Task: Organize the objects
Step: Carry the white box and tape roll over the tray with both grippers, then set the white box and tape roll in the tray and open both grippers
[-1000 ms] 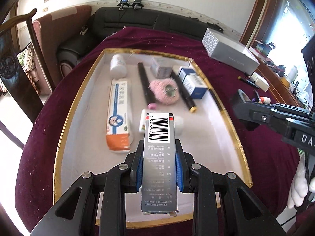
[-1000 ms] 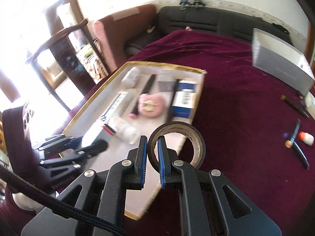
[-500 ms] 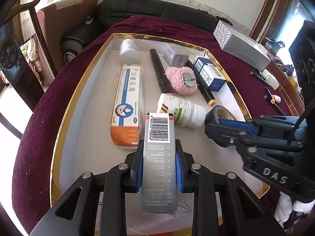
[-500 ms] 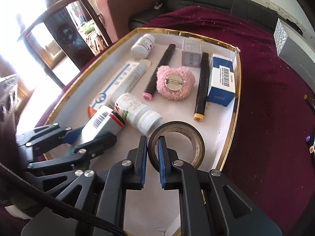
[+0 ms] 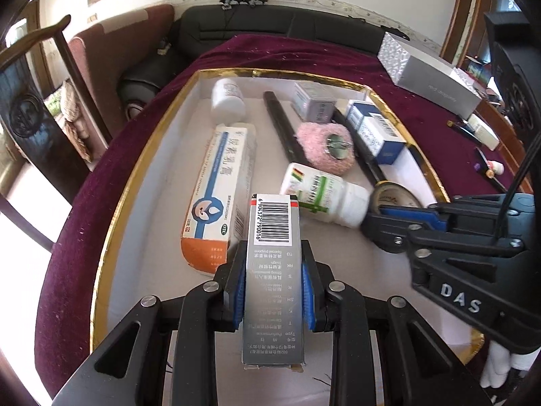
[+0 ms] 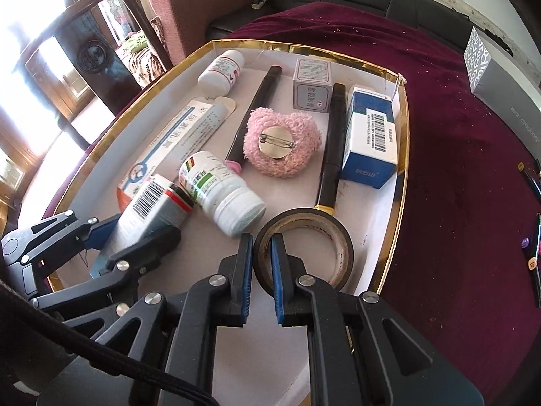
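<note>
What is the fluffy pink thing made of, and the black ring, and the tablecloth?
Pink puff: looks like fuzzy yarn or plush, with a shiny metal pin disc on its back. Black ring: seemingly a roll of glossy plastic tape on a pale, perhaps cardboard, core; the right gripper pinches its wall. Tablecloth: probably velvet, deep maroon with a soft matte nap.

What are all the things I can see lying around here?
Tray: 1, white with gold rim, on tablecloth.
Tablecloth: 1, maroon.
Pill bottles: 2, white, in tray.
Ointment box: 1, white, blue and orange, tray's left.
Marker pens: 2, black, in tray.
Fuzzy brooch: 1, pink, tray centre.
Blue box: 1, tray's right.
Small grey box: 1, tray's far end.
Long silver box: 1, on tablecloth.
Grey barcode box: 1, in left gripper.
Tape roll: 1, black, in right gripper.
</note>
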Motion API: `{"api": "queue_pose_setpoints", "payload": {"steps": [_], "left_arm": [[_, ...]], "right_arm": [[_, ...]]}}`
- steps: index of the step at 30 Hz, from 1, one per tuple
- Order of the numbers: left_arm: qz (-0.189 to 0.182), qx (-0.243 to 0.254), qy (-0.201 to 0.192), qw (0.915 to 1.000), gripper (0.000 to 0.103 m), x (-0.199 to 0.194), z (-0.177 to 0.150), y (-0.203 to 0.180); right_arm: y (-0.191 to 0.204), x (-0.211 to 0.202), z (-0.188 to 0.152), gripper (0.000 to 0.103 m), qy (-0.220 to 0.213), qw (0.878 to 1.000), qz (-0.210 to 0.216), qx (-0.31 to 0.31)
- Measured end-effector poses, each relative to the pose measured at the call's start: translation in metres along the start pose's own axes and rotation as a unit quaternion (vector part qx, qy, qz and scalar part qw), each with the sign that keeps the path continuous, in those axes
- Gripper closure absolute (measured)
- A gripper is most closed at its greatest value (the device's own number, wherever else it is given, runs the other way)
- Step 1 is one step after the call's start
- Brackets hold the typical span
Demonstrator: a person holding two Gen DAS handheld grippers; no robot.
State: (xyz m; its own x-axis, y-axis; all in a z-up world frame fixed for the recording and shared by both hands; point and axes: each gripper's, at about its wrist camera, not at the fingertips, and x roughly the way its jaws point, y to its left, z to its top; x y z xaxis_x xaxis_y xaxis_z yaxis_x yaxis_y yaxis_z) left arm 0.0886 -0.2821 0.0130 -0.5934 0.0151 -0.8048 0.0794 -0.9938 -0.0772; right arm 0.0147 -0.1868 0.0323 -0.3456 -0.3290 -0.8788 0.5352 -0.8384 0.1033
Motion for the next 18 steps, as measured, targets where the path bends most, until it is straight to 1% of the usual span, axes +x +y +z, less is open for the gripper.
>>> {"api": "queue_pose_setpoints", "payload": {"steps": [4, 11, 14, 16, 18], "left_arm": [[0.009, -0.003, -0.007, 0.9999, 0.080, -0.0004, -0.0010, 0.0035], [0.011, -0.005, -0.008, 0.9999, 0.079, 0.0005, -0.0012, 0.0024], [0.012, -0.006, -0.007, 0.9999, 0.074, 0.0002, -0.0009, 0.0024], [0.012, -0.009, -0.007, 0.9999, 0.067, 0.0000, -0.0007, 0.0032], [0.009, -0.013, -0.009, 0.9998, 0.065, -0.0024, 0.0000, 0.0036]], "right_arm": [[0.0003, 0.0007, 0.0014, 0.094, -0.002, 1.000, 0.000, 0.002], [0.0000, 0.0009, 0.0016, 0.094, -0.004, 1.000, 0.001, 0.004], [-0.0011, 0.0006, 0.0018, 0.094, -0.006, 1.000, 0.002, 0.007], [-0.0019, -0.0001, 0.0019, 0.094, -0.007, 1.000, 0.003, 0.008], [-0.0026, -0.0028, 0.0020, 0.093, -0.009, 1.000, 0.008, 0.012]]}}
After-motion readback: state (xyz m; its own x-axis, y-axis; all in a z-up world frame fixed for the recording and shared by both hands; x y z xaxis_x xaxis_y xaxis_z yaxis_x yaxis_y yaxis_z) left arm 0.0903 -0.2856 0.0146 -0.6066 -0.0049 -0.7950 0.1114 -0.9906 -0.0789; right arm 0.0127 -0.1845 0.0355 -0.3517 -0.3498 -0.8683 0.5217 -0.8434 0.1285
